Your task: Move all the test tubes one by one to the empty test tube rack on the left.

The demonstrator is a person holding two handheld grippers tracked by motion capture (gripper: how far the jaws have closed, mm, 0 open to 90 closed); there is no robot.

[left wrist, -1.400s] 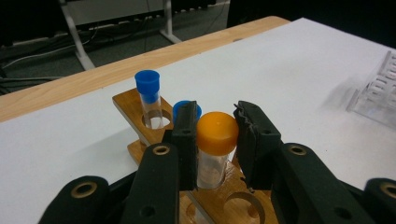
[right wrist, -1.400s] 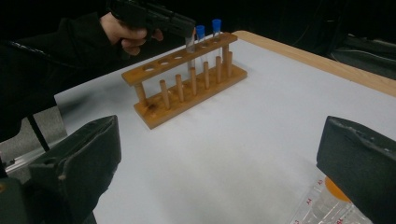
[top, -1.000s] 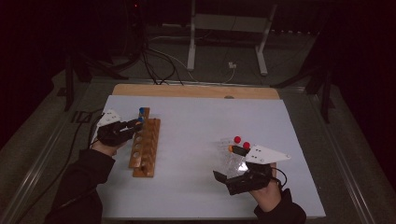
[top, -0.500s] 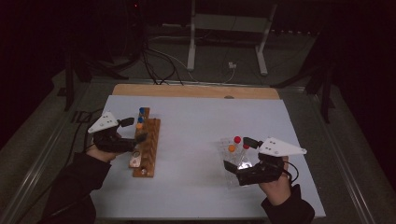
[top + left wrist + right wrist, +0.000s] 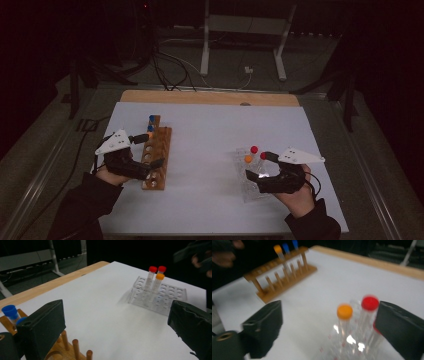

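Note:
A wooden rack [image 5: 159, 159] at the left holds two blue-capped tubes [image 5: 151, 120] and an orange-capped tube [image 5: 150, 135] at its far end. My left gripper [image 5: 150, 149] sits just left of it. Its jaws have just been opening and stand wide with nothing between them [image 5: 117, 332]. A clear plastic rack [image 5: 248, 186] at the right holds two red-capped tubes [image 5: 254, 149] and one orange-capped tube [image 5: 248, 158]. My right gripper [image 5: 258, 165] hovers over this rack. Its jaws have just been closing and straddle the orange-capped tube [image 5: 344, 312] and a red-capped tube [image 5: 370, 303] without pressing on them.
A white sheet [image 5: 210, 130] covers the table, with a strip of wooden edge [image 5: 200, 97] at the far side. Cables [image 5: 170, 70] and a metal stand [image 5: 242, 30] lie on the dark floor beyond. The room around is dark.
My left gripper has opened and drawn back to the left, away from the wooden rack's far end. The right gripper has moved forward over the clear rack, its jaws now around the tubes.

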